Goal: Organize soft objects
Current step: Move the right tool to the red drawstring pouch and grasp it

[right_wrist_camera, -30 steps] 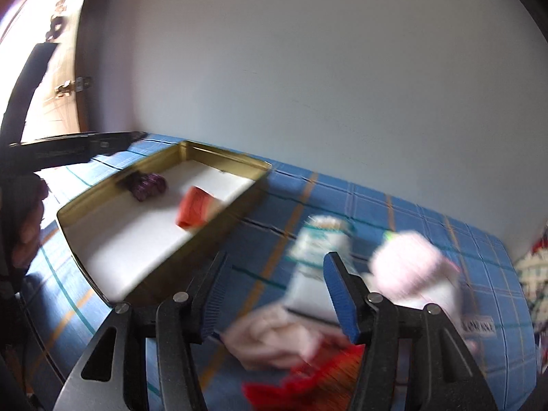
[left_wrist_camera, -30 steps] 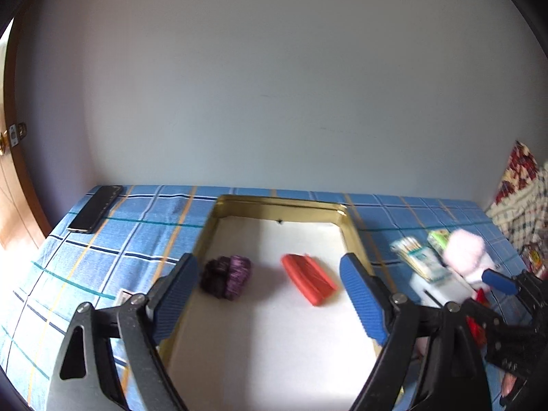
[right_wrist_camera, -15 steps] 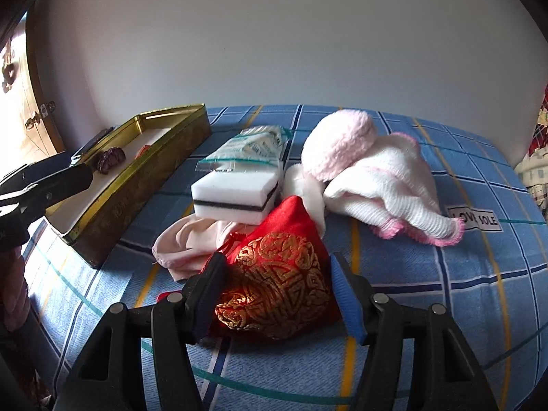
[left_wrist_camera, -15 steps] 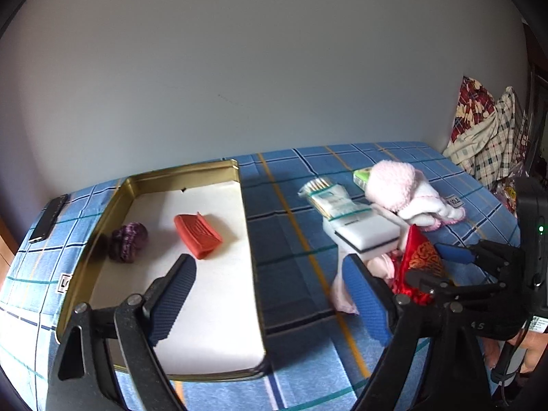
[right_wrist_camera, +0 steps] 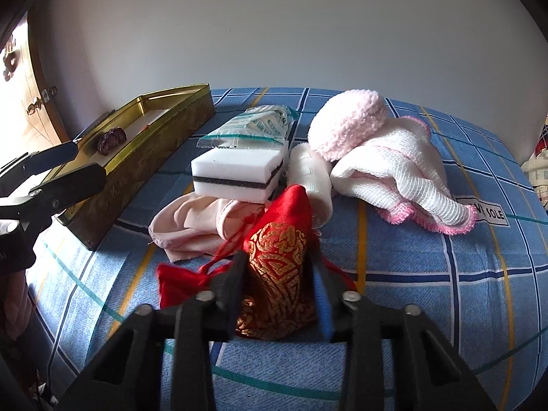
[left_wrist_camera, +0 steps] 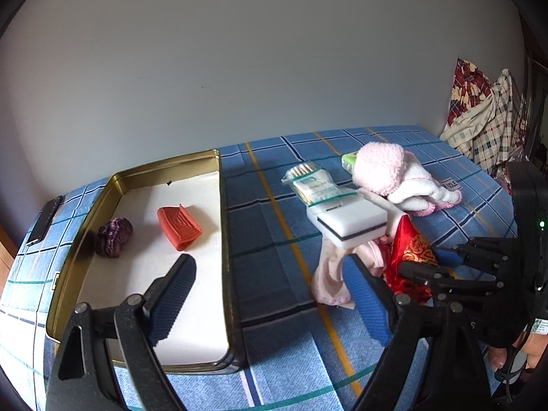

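Note:
My right gripper (right_wrist_camera: 279, 286) is shut on a red pouch with gold embroidery (right_wrist_camera: 281, 250), which still rests on the blue plaid bedcover; it also shows in the left wrist view (left_wrist_camera: 407, 250). My left gripper (left_wrist_camera: 270, 301) is open and empty, hovering over the gold tin tray's (left_wrist_camera: 222, 205) right wall. In the tray lie a purple knitted piece (left_wrist_camera: 113, 232) and an orange-red folded item (left_wrist_camera: 179, 227). Behind the pouch lie a pale pink cloth (right_wrist_camera: 195, 222), a white sponge with a dark layer (right_wrist_camera: 239, 171), a pink fluffy hat (right_wrist_camera: 349, 123) and a white gauze cloth (right_wrist_camera: 404, 178).
A bag of cotton swabs (left_wrist_camera: 310, 183) lies behind the sponge. A black phone (left_wrist_camera: 44, 221) lies left of the tray. Plaid cloths (left_wrist_camera: 486, 120) hang at the far right. A wall runs along the bed's far side. A wooden door (right_wrist_camera: 20, 102) stands at the left.
My right gripper moved in to the red pouch and its fingers closed on it. The left gripper swung right, from over the tray to its right wall.

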The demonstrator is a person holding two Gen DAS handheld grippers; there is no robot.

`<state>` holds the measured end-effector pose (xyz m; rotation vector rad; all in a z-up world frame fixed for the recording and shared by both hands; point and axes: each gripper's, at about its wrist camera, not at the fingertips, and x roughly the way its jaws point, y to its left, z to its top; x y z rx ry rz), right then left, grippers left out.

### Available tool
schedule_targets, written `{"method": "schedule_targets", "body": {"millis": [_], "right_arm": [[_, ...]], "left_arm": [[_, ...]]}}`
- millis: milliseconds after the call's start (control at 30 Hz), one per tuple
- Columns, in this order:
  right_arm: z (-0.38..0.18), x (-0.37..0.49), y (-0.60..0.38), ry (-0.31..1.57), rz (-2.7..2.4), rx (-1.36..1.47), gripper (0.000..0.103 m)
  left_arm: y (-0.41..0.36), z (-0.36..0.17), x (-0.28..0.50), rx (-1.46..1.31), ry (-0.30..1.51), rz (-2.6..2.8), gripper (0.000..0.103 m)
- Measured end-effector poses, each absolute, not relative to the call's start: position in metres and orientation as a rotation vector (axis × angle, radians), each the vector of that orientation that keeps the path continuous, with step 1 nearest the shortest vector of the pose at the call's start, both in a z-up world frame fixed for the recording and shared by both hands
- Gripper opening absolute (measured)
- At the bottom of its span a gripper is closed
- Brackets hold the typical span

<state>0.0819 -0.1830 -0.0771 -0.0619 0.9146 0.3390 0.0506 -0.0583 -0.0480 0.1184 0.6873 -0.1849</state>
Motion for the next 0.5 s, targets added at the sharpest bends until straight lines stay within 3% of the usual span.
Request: {"method": "schedule_targets", "body": {"millis": [133, 500], "right_arm": [[-0.069, 0.074, -0.187, 0.864, 0.347, -0.052, 0.013], [-0.035, 0.062, -0.217, 0.693, 0.226, -0.003, 0.013]], "left_arm": [[-0.065, -0.049, 0.051, 0.132, 0.693, -0.195, 0.089], [-0.102, -0.062, 0.063, 0.198, 0.744, -0.234, 0.089]]}}
